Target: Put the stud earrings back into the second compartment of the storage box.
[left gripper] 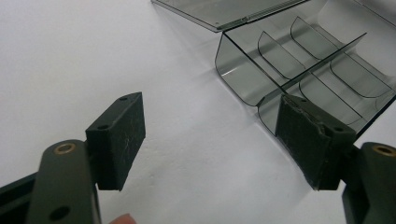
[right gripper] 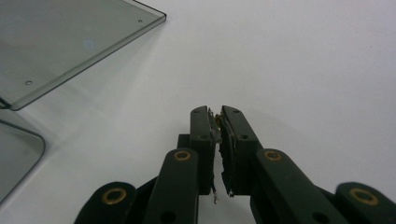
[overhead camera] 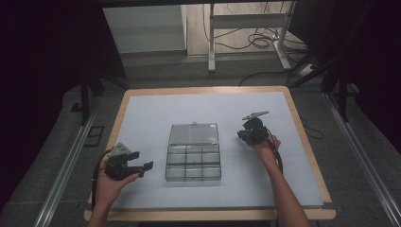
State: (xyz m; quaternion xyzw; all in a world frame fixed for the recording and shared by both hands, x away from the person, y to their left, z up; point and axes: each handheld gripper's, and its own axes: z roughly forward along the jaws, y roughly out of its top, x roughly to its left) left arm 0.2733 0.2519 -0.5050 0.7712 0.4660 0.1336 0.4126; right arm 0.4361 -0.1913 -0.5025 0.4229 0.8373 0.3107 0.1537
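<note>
I work at a wood-edged counter [overhead camera: 124, 106] covered by a pale sheet [overhead camera: 142, 118], with grey floor around it, a metal desk frame [overhead camera: 211, 42] and loose cables [overhead camera: 257, 40] beyond, and dark drapes at both sides. I can read no label or writing on anything here.

A clear compartment box [overhead camera: 193, 163] sits mid-counter between my hands, its lid [overhead camera: 194, 134] swung open and lying flat on the far side. Curved dividers split the tray into cells, and I cannot make out anything inside them.

My left gripper [overhead camera: 142, 166] hovers just left of the box with its jaws spread wide and nothing between them; one pad [left gripper: 308, 137] shows right by the box's near corner. My right gripper [overhead camera: 242, 135] sits just right of the lid, jaws pressed together on nothing, over bare sheet.
</note>
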